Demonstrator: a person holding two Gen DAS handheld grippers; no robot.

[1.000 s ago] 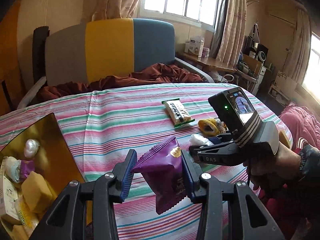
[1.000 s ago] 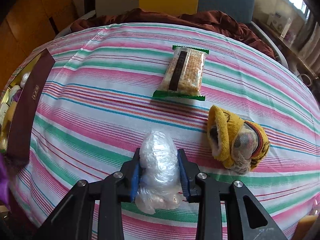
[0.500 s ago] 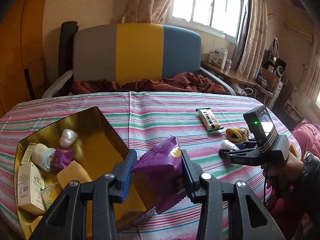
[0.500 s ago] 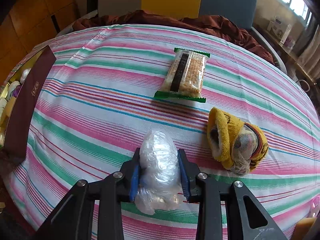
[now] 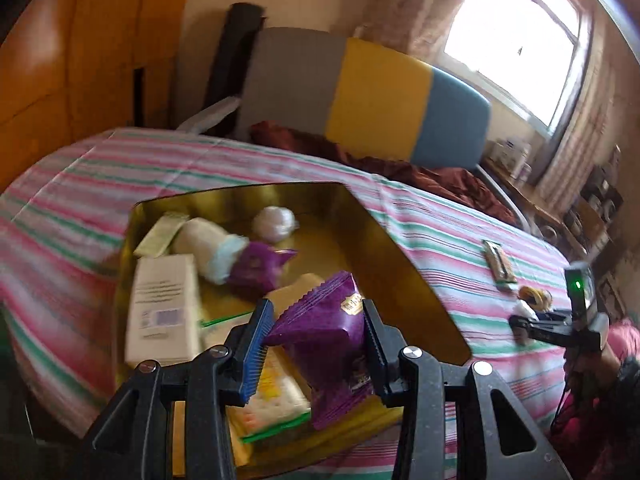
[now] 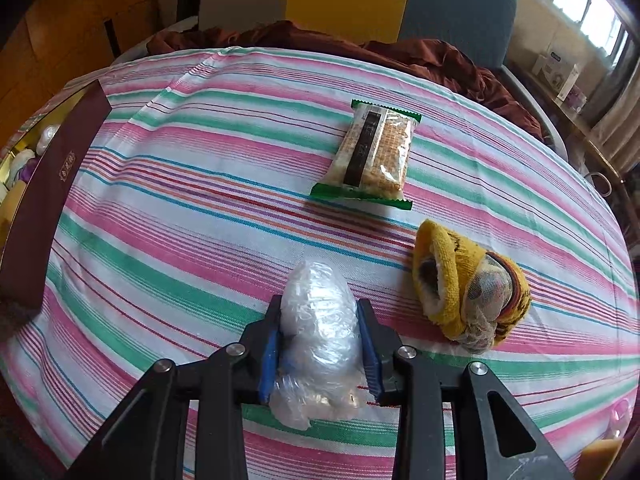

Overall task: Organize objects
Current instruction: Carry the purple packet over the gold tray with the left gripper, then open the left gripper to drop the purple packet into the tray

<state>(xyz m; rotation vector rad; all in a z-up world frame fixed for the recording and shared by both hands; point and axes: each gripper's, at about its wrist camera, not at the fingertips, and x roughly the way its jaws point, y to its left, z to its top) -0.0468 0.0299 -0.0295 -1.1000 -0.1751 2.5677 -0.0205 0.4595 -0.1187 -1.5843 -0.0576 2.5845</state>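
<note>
No text is legible. Printed lines and a barcode on the white box, a gold emblem on the maroon box wall, and dark-strip characters on the cracker packet are unreadable.

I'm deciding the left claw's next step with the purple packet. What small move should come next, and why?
Probably open the left claw and drop the purple packet. It is pinched between the fingers and hangs over the gold box, where other snacks already lie, so releasing here should land it inside.

left gripper: clamped on something, angled down | right gripper: clamped likewise, steeply down
</note>
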